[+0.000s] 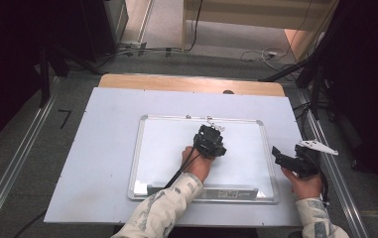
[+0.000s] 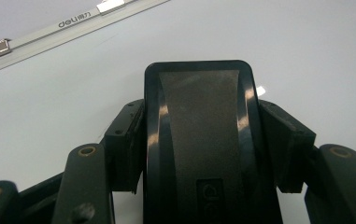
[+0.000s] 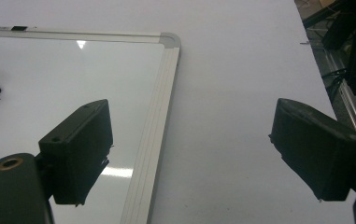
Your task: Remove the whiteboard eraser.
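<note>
A black whiteboard eraser [image 2: 199, 140] with a grey felt face is clamped between the jaws of my left gripper [image 2: 203, 121], which is shut on it. The eraser's end rests on the whiteboard [image 2: 49, 102], below its silver top rail [image 2: 73, 23]. From above, the left gripper [image 1: 210, 140] sits over the upper middle of the whiteboard [image 1: 166, 148]. My right gripper [image 1: 282, 156] hovers just off the board's right edge. Its jaws [image 3: 199, 144] are open with nothing between them, straddling the board's aluminium frame [image 3: 159, 112].
The whiteboard lies on a white sheet [image 1: 102, 163] covering a wooden table [image 1: 176, 82]. A pen tray [image 1: 216, 192] runs along the board's near edge. Cables lie on the floor beyond the table, and dark stands [image 1: 320, 74] rise at the right.
</note>
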The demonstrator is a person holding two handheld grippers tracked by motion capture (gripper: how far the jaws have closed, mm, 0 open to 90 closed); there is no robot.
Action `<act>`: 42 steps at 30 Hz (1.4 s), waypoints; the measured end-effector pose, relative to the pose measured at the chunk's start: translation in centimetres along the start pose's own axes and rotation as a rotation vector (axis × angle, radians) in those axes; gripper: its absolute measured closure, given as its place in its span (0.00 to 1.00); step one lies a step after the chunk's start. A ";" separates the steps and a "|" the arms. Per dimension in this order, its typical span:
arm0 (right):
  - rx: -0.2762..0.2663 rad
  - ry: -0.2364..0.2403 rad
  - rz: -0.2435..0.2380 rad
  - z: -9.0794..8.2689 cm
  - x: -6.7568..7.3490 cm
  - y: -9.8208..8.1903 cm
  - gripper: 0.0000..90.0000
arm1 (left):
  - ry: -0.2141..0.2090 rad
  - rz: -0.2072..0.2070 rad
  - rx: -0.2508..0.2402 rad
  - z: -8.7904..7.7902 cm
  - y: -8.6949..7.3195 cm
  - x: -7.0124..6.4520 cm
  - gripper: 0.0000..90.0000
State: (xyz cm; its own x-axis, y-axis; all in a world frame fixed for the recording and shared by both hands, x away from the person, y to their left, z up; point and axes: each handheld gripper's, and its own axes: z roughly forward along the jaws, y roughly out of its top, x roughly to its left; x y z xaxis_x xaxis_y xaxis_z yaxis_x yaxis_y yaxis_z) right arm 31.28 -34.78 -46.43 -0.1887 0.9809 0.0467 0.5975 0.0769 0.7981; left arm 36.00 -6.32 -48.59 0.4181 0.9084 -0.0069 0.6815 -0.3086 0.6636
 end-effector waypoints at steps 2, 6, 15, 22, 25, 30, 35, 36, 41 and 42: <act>0.001 -0.001 -0.002 0.0 0.0 0.0 0.13 | -0.001 0.006 0.006 -0.1 -0.1 0.2 0.45; 0.000 -0.003 0.000 -0.2 -0.1 -0.1 0.13 | 0.006 -0.002 0.005 -0.3 -0.2 0.8 0.45; 0.005 -0.005 -0.001 -0.1 0.0 -0.1 0.13 | 0.039 -0.035 0.009 -1.0 -1.0 3.6 0.45; 0.006 -0.006 -0.002 -0.1 0.0 -0.1 0.13 | 0.062 -0.059 0.009 -1.5 -1.7 5.6 0.45; 0.005 -0.006 -0.002 -0.2 0.0 -0.1 0.13 | 0.067 -0.063 0.005 -1.9 -2.1 6.0 0.45; 0.009 -0.009 -0.001 -0.1 0.0 -0.1 0.13 | 0.065 -0.060 0.007 -2.4 -2.8 6.2 0.45; 0.009 -0.009 -0.004 -0.1 0.2 -0.1 0.13 | 0.066 -0.049 0.009 -2.5 -2.9 5.6 0.45; 0.008 -0.010 -0.006 -0.1 0.2 -0.1 0.13 | 0.064 -0.043 0.010 -2.5 -2.9 5.4 0.45; 0.010 -0.010 -0.003 0.0 0.2 -0.1 0.13 | 0.043 -0.017 0.009 -2.3 -2.7 4.0 0.45; 0.009 -0.009 -0.004 -0.1 0.2 -0.1 0.13 | 0.040 -0.014 0.009 -2.3 -2.6 3.6 0.45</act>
State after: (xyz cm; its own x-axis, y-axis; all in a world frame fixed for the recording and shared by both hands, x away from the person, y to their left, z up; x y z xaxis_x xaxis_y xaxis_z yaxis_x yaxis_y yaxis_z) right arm 31.15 -34.62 -46.46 -0.1842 0.9822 0.0379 0.6037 0.0826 0.7929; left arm 34.34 -1.57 -48.66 0.3841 0.9232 0.0139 0.6924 -0.2980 0.6570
